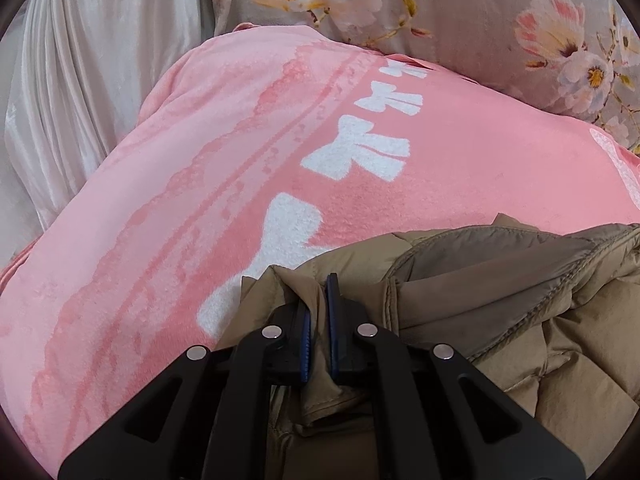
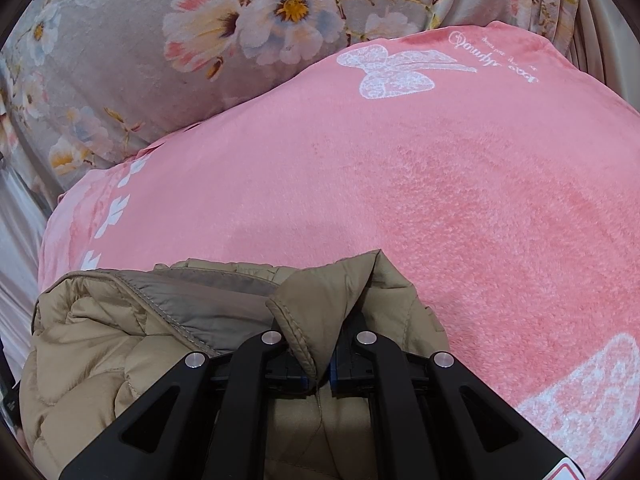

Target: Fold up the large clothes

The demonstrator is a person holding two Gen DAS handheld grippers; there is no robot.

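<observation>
A tan quilted puffer jacket lies bunched at the near edge of a pink fleece blanket. My left gripper is shut on a fold of the jacket's edge, with cloth pinched between its blue pads. In the right wrist view the jacket fills the lower left, on the pink blanket. My right gripper is shut on another edge fold of the jacket, which stands up over the fingers and hides the tips.
A grey floral pillow or quilt lies beyond the blanket, also in the right wrist view. Pale satin fabric hangs at the left.
</observation>
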